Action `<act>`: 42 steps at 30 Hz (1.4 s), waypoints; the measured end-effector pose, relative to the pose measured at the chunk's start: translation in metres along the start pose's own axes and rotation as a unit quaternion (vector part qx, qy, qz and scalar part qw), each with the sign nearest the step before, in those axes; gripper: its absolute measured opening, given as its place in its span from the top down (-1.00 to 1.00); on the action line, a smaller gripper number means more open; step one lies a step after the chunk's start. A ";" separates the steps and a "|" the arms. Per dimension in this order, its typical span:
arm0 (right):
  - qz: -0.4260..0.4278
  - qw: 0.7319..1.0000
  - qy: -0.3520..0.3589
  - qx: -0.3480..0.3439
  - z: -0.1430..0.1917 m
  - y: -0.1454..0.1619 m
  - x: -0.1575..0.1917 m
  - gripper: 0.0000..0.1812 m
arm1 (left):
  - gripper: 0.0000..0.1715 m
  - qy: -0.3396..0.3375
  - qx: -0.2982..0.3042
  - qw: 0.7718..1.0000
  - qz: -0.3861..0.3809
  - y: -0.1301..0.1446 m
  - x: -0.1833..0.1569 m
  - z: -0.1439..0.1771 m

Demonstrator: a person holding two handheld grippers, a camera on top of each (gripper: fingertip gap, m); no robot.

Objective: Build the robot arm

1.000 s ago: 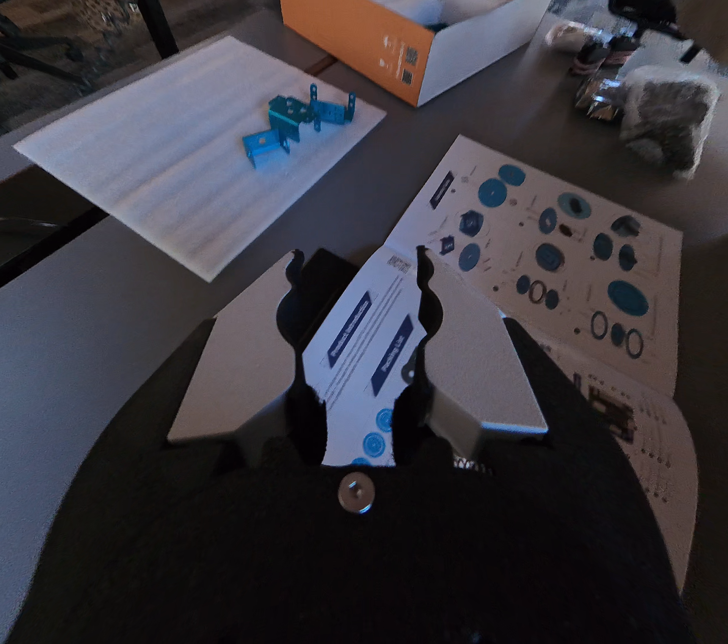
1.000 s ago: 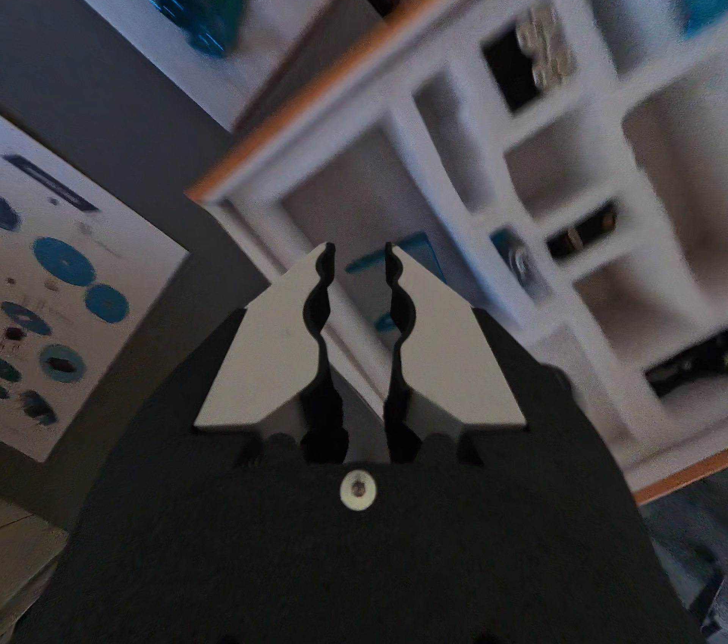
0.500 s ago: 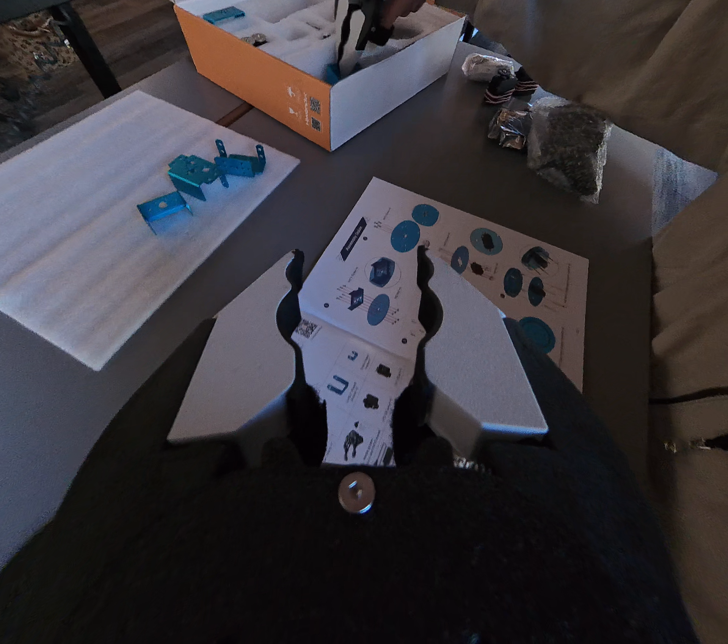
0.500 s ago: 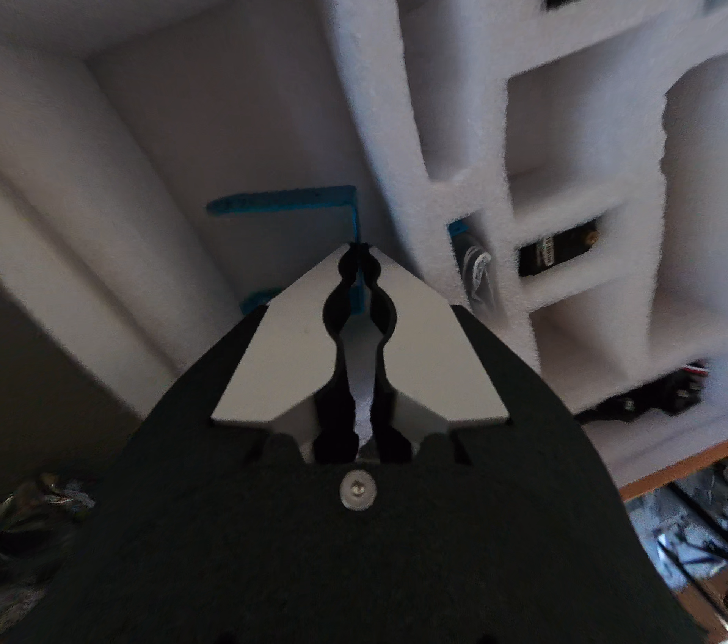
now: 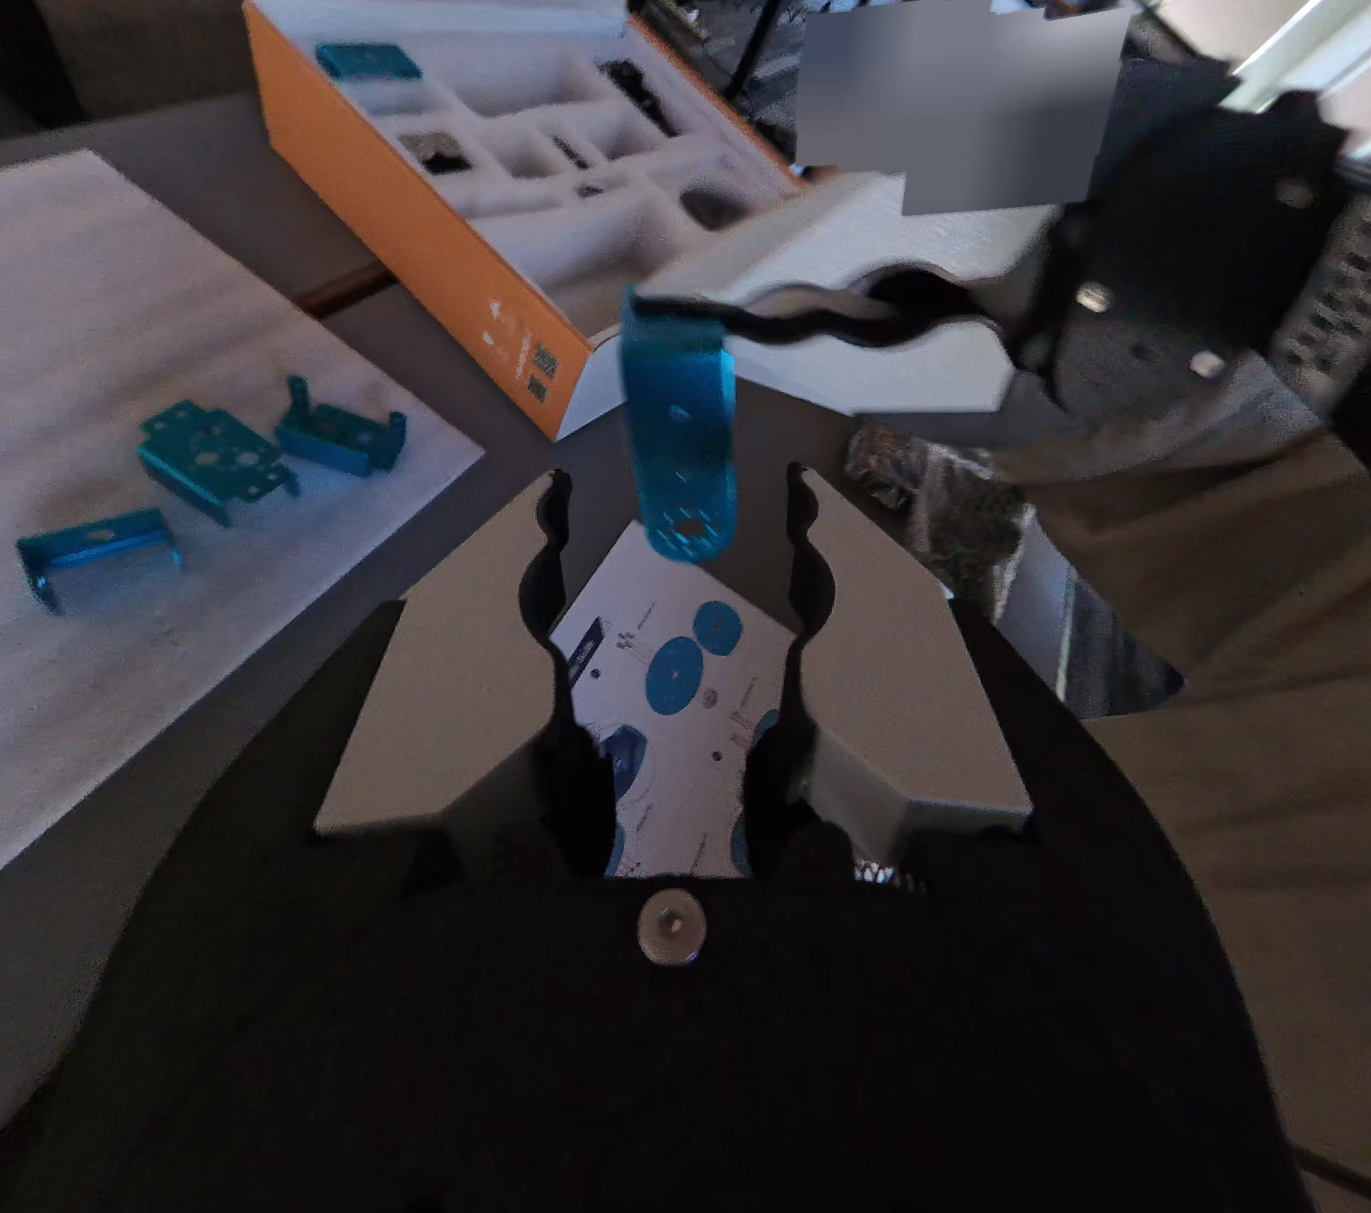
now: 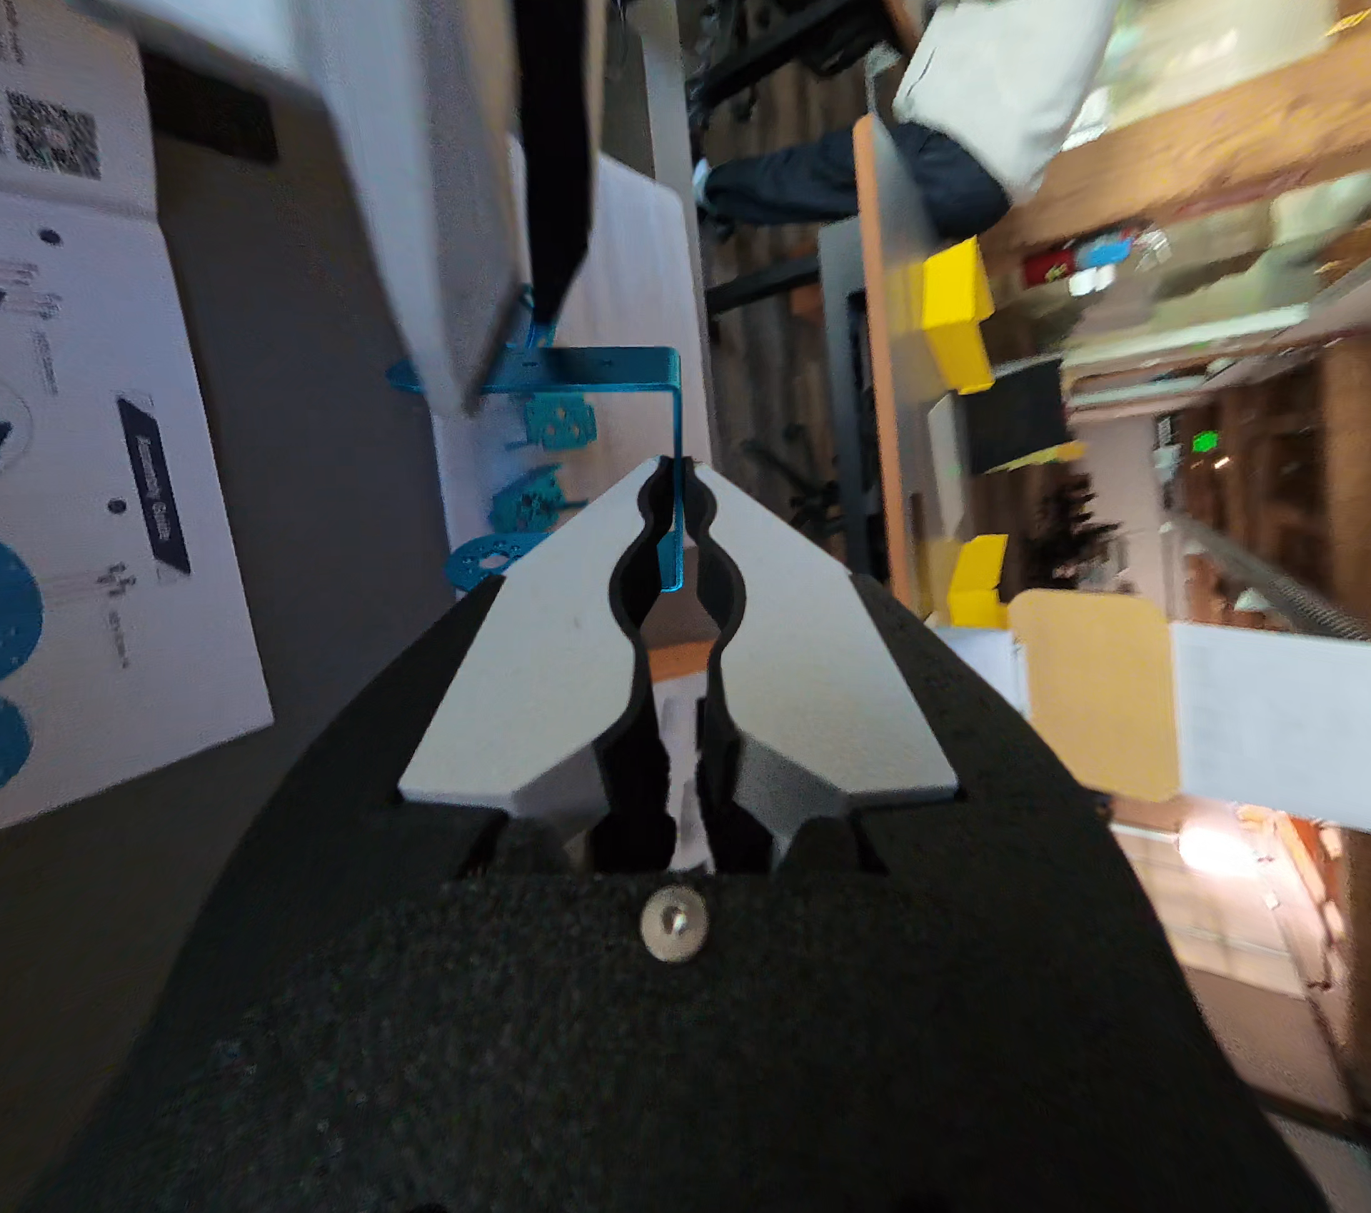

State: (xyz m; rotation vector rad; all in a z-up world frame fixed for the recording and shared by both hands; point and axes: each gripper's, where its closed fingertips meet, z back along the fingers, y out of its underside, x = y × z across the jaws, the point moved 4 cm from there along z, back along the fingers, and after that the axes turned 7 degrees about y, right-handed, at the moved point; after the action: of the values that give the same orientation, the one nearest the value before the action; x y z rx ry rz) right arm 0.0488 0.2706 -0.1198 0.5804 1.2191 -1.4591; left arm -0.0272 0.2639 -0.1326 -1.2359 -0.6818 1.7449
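Observation:
My right gripper (image 6: pixel 675 464) is shut on one leg of a blue U-shaped metal bracket (image 6: pixel 593 361) and holds it in the air. In the left wrist view the right gripper (image 5: pixel 639 303) comes in from the right, and the bracket (image 5: pixel 679 406) hangs down from its tips. My left gripper (image 5: pixel 674 479) is open and empty. Its fingertips (image 5: pixel 555 487) sit to either side of the bracket's lower end without touching it. In the right wrist view a blurred left finger (image 6: pixel 400 198) is close to the bracket's far end.
An open orange-and-white box (image 5: pixel 415 228) with a white foam insert stands behind. A white foam sheet (image 5: pixel 148 324) on the left carries three blue brackets (image 5: pixel 208 458). A printed sheet (image 5: pixel 668 673) lies on the grey table below. Bagged parts (image 5: pixel 927 495) lie on the right. Some 5 cm of space lies between my two pairs of fingers.
My right gripper closed on the blue bracket in the box's foam, lifted it out and carried it in front of my left gripper. The left gripper stayed open and tilted upward.

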 end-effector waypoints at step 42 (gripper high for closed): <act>-0.597 0.801 -0.031 -0.030 0.185 0.043 0.087 0.54 | 0.46 -0.087 -0.106 0.900 0.413 0.072 0.258 0.048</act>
State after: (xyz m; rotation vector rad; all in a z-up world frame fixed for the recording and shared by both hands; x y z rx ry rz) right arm 0.1114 0.0731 -0.1454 -0.4348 1.6619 -2.4067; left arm -0.1298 0.4591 -0.2919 -1.6842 -0.4750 2.5495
